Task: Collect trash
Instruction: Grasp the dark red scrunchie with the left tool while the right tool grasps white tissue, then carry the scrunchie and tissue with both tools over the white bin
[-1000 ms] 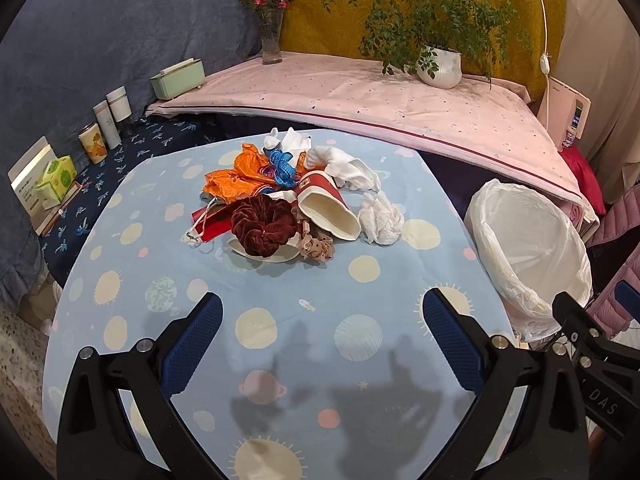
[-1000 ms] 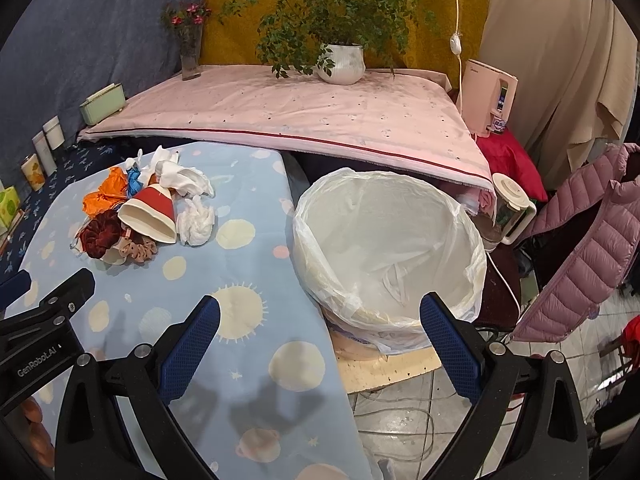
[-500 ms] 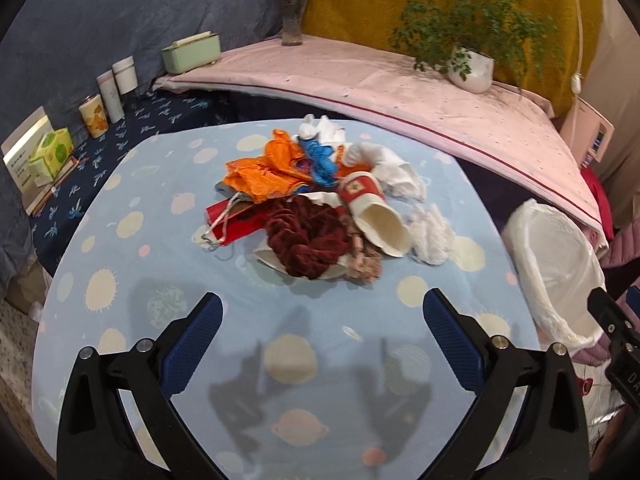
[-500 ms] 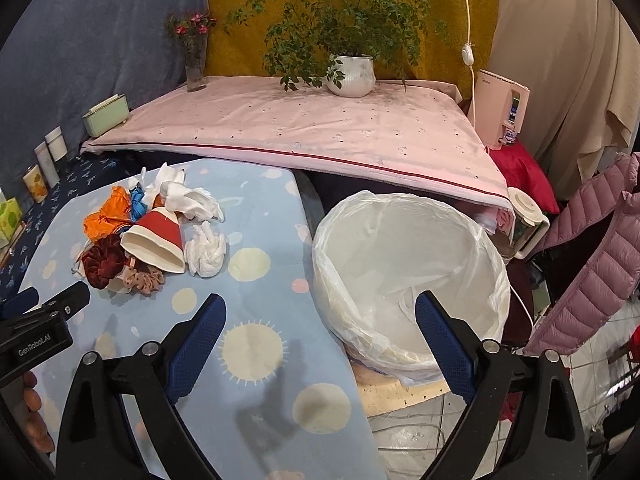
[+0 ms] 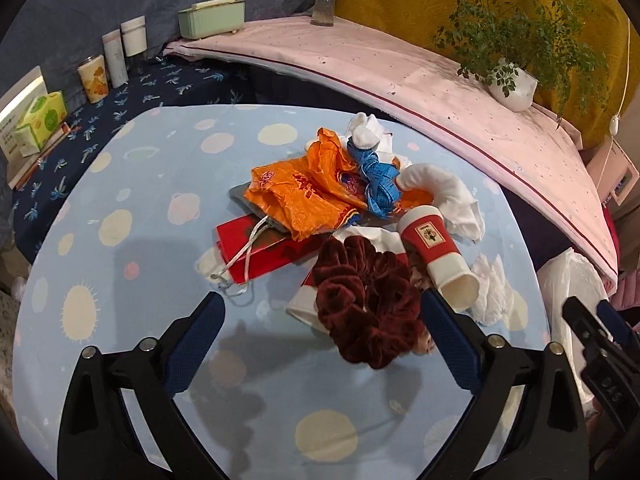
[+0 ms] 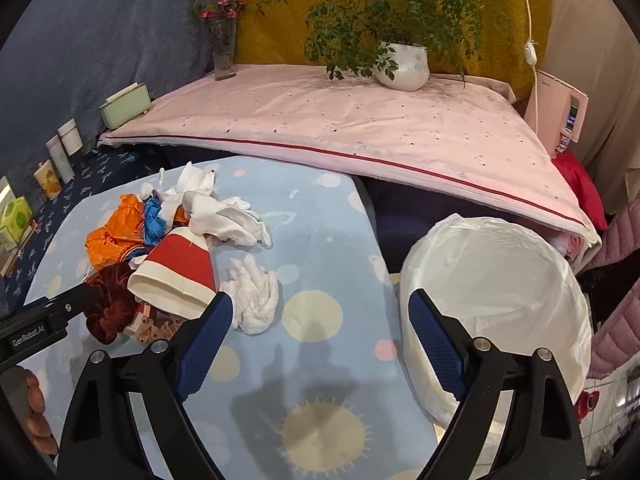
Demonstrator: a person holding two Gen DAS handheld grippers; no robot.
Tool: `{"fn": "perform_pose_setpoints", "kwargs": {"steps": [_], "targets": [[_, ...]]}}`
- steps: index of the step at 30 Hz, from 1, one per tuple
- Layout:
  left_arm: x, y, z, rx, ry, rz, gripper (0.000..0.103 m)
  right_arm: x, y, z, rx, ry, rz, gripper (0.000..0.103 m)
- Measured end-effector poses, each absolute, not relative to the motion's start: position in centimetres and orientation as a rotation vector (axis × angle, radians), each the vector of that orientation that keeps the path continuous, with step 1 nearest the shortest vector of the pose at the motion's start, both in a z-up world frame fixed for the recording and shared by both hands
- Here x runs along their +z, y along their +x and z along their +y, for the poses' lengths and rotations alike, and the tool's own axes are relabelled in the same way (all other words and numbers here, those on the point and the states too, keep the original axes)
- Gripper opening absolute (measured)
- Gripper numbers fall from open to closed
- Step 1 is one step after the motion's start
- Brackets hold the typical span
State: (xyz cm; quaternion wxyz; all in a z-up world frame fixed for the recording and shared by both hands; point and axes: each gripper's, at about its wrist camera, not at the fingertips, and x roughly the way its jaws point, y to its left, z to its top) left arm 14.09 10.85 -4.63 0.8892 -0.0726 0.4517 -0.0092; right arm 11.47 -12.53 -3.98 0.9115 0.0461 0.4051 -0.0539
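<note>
A trash pile lies on the blue tablecloth point(image 5: 132, 264): an orange plastic bag point(image 5: 304, 196), a blue tape point(image 5: 376, 184), a red-and-white paper cup point(image 5: 436, 252), a red packet point(image 5: 256, 248) and a dark red scrunchie point(image 5: 364, 300). My left gripper point(image 5: 320, 304) hovers at the pile's near edge, its jaws closing. The scrunchie lies between its fingertips, untouched. My right gripper point(image 6: 320, 300) is over bare cloth, its jaws also closing on nothing. A crumpled tissue point(image 6: 256, 296) lies beside its left finger, next to the cup point(image 6: 176, 276). A bin lined with a white bag point(image 6: 496, 292) stands to its right.
Behind the table runs a pink-covered ledge point(image 6: 360, 128) with a potted plant point(image 6: 400, 64), a vase point(image 6: 224, 56) and a green box point(image 5: 212, 18). Jars point(image 5: 116, 56) and a tissue box point(image 5: 40, 120) stand far left. A pink jacket point(image 6: 616, 272) hangs right of the bin.
Both grippers have come forward and lower toward the trash pile, which now looks bigger and nearer. The right gripper's fingers stand visibly closer together; the left's only slightly.
</note>
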Motion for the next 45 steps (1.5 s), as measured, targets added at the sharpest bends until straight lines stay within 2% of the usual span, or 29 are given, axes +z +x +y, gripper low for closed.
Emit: {"fn": "perform_pose_setpoints", "kwargs": {"steps": [2, 6, 9, 12, 14, 18, 22, 34, 45], "targets": [[-5.1, 14.7, 10.9, -0.034, -0.159, 0.958, 0.083, -5.1, 12.9, -12.1, -0.092, 0.107, 0.866, 0.074], [-6.2, 15.6, 11.1, -0.071, -0.193, 0.997, 0.064, -7.1, 14.8, -11.4, -0.033, 0.159, 0.929, 0.064], [-6.7, 15.8, 11.1, -0.092, -0.205, 1.011, 0.055, -8.1, 15.5, -10.4, 0.003, 0.149, 0.957, 0.056], [-6.9, 15.9, 11.1, -0.116, -0.212, 1.021, 0.033, -9.2, 16.1, -9.4, 0.029, 0.125, 0.990, 0.045], [-7.0, 16.0, 11.1, -0.128, -0.220, 1.028, 0.023, -9.9, 16.2, -9.0, 0.050, 0.128, 1.016, 0.035], [-6.8, 15.7, 11.2, -0.131, -0.225, 1.018, 0.019, -9.7, 15.8, -8.7, 0.052, 0.108, 1.007, 0.024], [-5.9, 14.9, 11.2, -0.134, -0.225, 0.999, 0.018, -8.9, 15.2, -9.0, 0.050, 0.113, 0.996, 0.019], [1.1, 12.5, 9.1, -0.182, -0.201, 0.853, 0.017, -2.8, 11.9, -12.1, -0.003, 0.113, 0.874, 0.018], [5.8, 10.8, 1.0, -0.352, -0.134, 0.777, 0.017, 1.0, 8.0, -17.7, -0.126, 0.133, 0.787, 0.018]]}}
